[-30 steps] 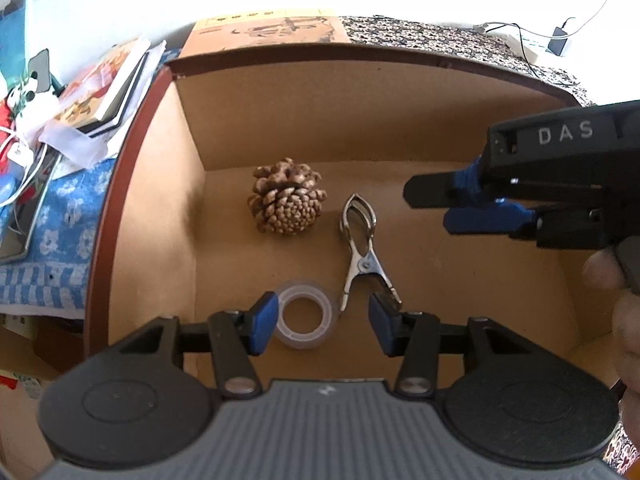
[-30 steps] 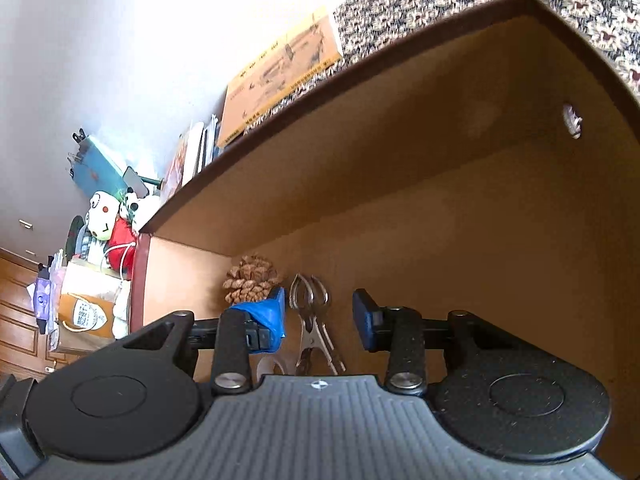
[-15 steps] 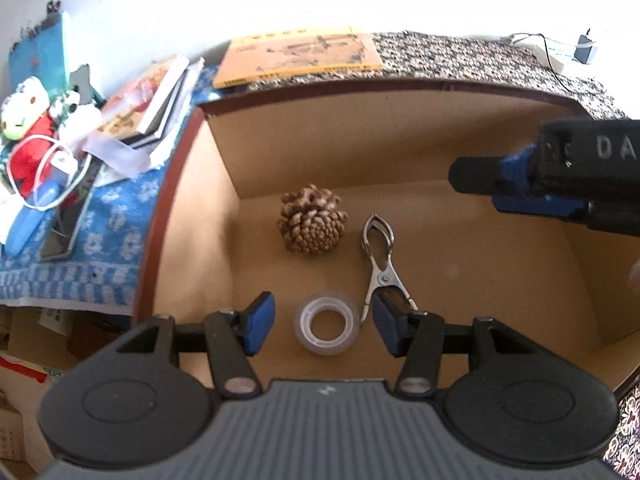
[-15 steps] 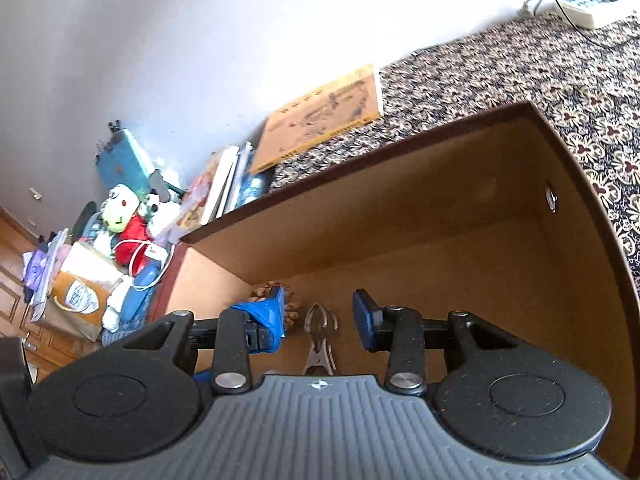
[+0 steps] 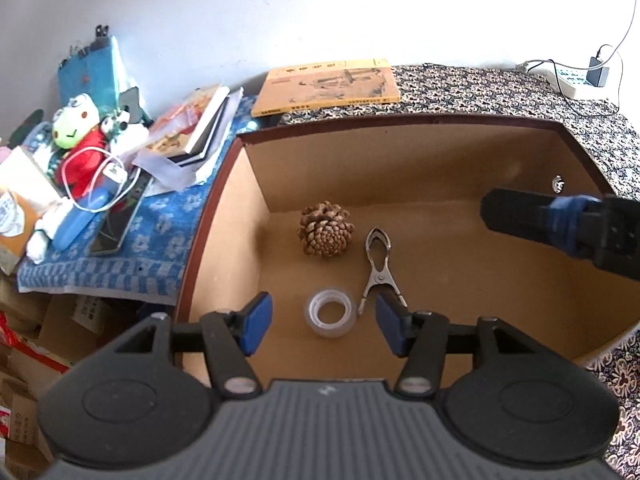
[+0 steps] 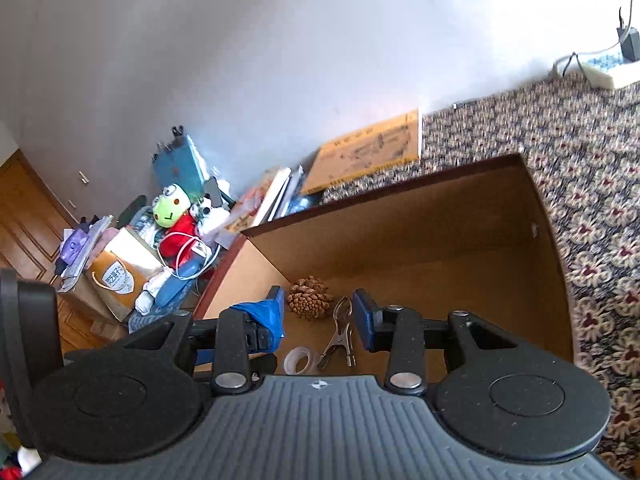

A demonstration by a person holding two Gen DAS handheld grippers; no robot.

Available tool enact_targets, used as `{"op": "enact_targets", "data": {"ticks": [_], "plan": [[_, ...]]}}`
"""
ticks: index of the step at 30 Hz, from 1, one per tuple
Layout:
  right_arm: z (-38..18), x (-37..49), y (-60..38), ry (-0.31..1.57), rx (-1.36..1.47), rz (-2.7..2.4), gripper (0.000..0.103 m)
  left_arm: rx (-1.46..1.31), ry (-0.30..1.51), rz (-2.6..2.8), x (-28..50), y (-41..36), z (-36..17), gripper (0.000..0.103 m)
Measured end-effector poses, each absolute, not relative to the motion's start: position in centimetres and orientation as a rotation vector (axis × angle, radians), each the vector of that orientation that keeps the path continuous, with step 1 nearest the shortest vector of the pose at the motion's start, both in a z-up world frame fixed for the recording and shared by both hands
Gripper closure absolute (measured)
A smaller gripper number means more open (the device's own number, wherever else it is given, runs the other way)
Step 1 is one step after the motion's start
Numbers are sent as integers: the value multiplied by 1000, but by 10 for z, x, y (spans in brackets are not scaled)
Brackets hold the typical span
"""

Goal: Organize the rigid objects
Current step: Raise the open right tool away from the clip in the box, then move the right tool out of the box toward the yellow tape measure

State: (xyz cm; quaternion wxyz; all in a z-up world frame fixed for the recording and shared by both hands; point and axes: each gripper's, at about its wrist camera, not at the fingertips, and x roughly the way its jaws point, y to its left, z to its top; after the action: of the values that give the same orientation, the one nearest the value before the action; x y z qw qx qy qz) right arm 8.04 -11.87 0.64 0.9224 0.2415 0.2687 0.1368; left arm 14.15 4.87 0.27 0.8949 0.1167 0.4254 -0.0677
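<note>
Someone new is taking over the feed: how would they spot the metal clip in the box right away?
Find the open brown cardboard box on the patterned cloth. Three things lie on its floor: a pine cone, a clear tape roll and, to their right, the clip. It is the only shiny metal one, long and thin.

A brown pine cone (image 5: pixel 326 229) sits on the floor of the open cardboard box (image 5: pixel 256 208), near the back-left corner, its scales spread and its rounded base turned toward the camera. Just beside it to the right lies a metal spring clamp (image 5: pixel 378 270), flat on its side, its looped jaws pointing toward the back wall and its two handles toward the front. A roll of clear tape (image 5: pixel 330 313) lies flat in front of the cone (hole facing up), close to the clamp's handle ends; whether they touch is unclear.
</note>
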Motion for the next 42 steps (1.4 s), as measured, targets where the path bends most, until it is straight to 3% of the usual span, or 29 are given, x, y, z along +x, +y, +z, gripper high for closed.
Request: {"op": "enact_targets", "data": {"ticks": [14,42], "plan": [[17,22,-132,456,401,343,82,247,836,-20,86,30,21,41],[-14,-31,-142,619,406,470,82,209,908,84,23,15,4,40]]}}
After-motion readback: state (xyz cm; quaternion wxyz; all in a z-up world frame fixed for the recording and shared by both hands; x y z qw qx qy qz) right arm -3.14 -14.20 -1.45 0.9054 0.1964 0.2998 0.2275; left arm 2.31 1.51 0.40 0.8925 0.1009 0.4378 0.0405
